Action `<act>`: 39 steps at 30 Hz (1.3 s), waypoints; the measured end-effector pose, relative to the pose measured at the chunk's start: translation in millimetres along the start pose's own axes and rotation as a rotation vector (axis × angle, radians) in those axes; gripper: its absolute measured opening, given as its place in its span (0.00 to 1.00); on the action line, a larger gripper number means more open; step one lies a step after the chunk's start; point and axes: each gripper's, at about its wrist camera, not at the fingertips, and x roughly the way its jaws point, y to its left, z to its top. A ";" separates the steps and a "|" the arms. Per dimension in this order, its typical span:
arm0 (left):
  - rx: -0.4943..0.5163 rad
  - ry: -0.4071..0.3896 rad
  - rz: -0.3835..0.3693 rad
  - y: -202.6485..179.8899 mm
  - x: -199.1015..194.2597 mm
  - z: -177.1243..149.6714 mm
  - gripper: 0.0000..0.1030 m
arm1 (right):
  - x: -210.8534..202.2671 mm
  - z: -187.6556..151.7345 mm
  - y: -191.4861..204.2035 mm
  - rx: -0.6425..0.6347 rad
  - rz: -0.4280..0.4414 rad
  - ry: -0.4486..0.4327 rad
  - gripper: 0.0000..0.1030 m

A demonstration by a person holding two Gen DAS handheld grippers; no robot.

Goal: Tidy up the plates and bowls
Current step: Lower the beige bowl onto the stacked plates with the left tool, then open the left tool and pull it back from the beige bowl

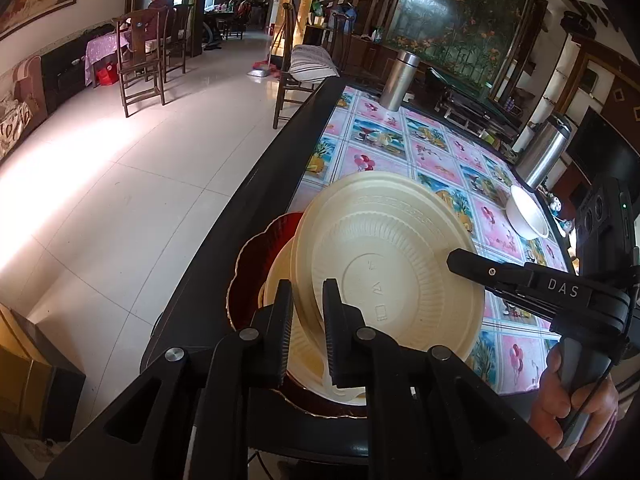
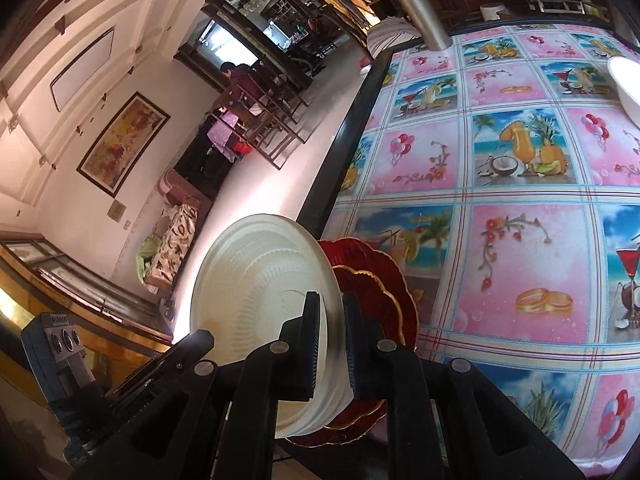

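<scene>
The right claw pinches the rim of a cream plate held on edge over the near left corner of the table, just in front of red gold-rimmed plates, beside the left claw.

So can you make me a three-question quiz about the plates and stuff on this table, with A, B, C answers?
1. Where is the white bowl?
A. on the floor
B. on the table, beside a steel flask
C. on a chair

2. What colour is the scalloped plate under the pale ones?
A. dark red with a gold edge
B. green
C. blue

3. How is the cream plate sitting?
A. flat on the table
B. tipped up, pinched by both claws
C. broken in pieces

Answers: 1 B, it sits next to the steel flask. 2 A, red shows behind. 3 B, the left claw and right claw each grip its rim.
</scene>
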 end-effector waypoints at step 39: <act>0.000 -0.052 0.018 12.3 -32.7 -3.4 0.14 | 19.0 -13.7 -0.4 -0.008 -0.002 0.032 0.29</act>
